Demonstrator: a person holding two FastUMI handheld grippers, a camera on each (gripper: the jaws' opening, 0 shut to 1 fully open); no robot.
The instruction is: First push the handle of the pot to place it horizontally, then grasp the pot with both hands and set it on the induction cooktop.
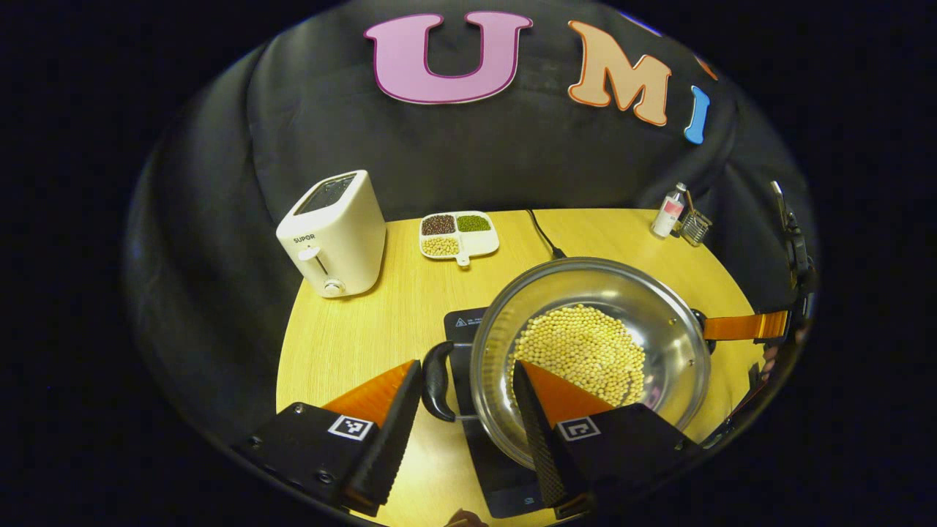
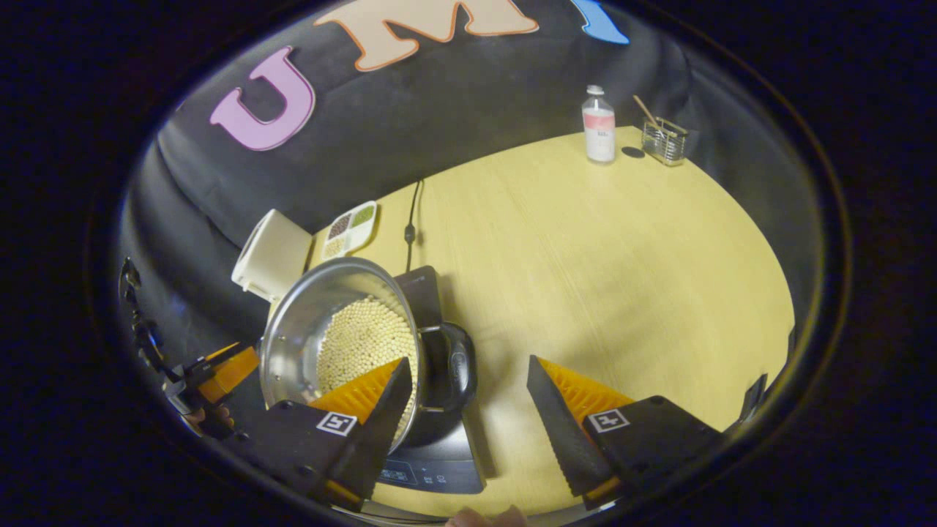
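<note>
Steel pot [image 1: 589,351] of beans already sat on the induction cooktop [image 1: 483,446] on the tabletop [image 2: 585,256]. Both the left hand-held gripper [image 1: 468,417] and right hand-held gripper [image 2: 468,410] stood open, each straddling a side handle without pressing it; seemingly only withdrawal remained.

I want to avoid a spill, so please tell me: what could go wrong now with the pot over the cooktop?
1. The pot holds many loose beans; tilting it could spill them.
2. Both the left gripper and the right gripper are open around the side handles, so the pot may shift if bumped.
3. It seems off-centre on the cooktop and might sit unevenly.
</note>
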